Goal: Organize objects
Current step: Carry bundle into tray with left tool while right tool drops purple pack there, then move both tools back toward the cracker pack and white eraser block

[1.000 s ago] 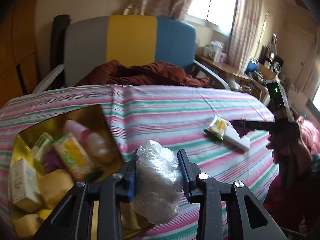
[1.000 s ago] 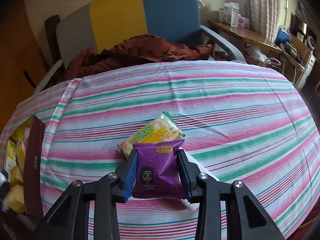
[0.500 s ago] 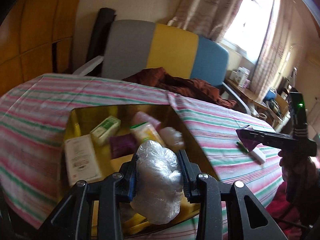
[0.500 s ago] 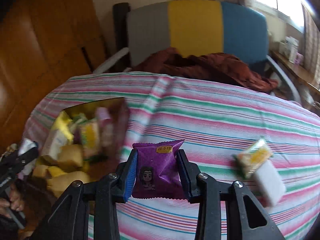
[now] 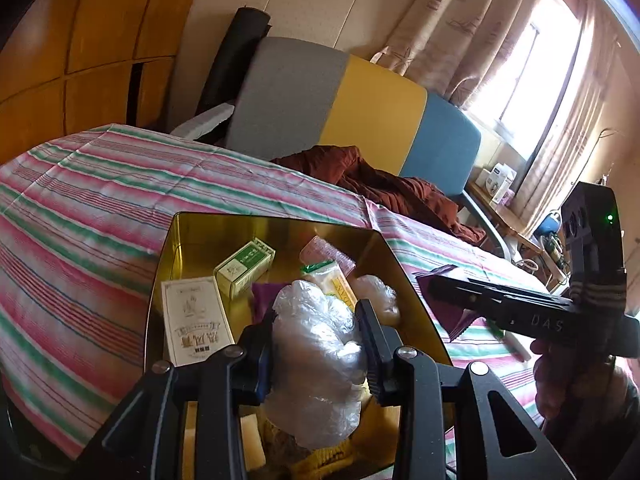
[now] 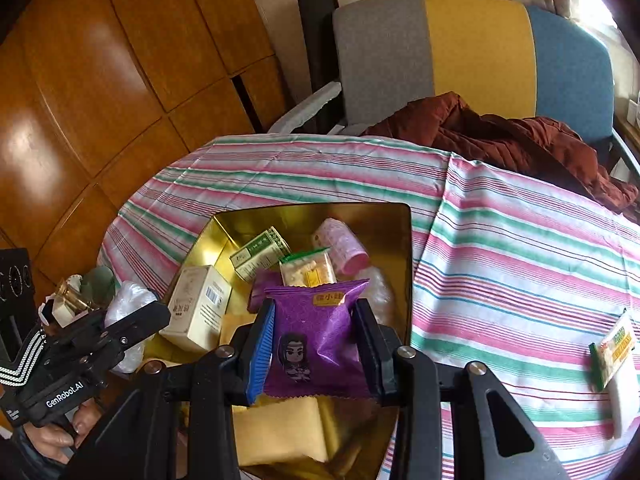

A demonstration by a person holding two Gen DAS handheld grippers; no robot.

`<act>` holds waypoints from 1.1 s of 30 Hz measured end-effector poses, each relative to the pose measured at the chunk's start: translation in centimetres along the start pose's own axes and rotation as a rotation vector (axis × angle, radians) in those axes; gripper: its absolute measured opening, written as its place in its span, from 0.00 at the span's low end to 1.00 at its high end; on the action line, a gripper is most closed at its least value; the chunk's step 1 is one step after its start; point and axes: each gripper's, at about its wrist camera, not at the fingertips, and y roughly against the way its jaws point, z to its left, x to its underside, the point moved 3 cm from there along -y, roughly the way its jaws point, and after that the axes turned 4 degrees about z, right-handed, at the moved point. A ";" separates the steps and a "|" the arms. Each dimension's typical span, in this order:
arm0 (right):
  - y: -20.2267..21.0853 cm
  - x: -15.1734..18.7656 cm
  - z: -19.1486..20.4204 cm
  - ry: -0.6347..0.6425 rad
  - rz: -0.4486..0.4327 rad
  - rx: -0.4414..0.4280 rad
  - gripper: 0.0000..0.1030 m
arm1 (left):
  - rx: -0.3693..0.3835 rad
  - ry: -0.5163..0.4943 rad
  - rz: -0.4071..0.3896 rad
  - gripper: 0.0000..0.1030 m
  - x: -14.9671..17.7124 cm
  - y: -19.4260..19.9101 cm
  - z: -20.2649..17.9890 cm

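My left gripper is shut on a crumpled clear plastic packet and holds it above the gold tin box. My right gripper is shut on a purple snack packet above the same box. The box holds a white carton, a green carton, a pink tube, a yellow-green snack pack and yellow packets. In the left wrist view the right gripper comes in from the right with the purple packet. The left gripper shows at the left of the right wrist view.
The box sits on a striped tablecloth. A yellow-green snack pack and a white block lie on the cloth at the right. A grey, yellow and blue chair with a brown garment stands behind the table. Wooden panels are at the left.
Both grippers have swung left from the snacks on the cloth to above the gold box, each still holding its packet. The box now fills the middle of both views.
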 end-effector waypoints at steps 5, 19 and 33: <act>-1.1 -0.6 0.1 -0.013 0.006 0.012 0.37 | -0.024 -0.013 0.005 0.36 -0.6 -0.9 0.1; -1.6 -0.5 -3.0 -0.156 0.003 0.008 0.67 | -0.117 0.109 0.038 0.72 -1.9 -3.2 3.2; 0.5 4.2 -2.2 -0.131 -0.008 0.109 0.74 | -0.177 -0.059 0.056 0.76 3.2 -1.3 -1.7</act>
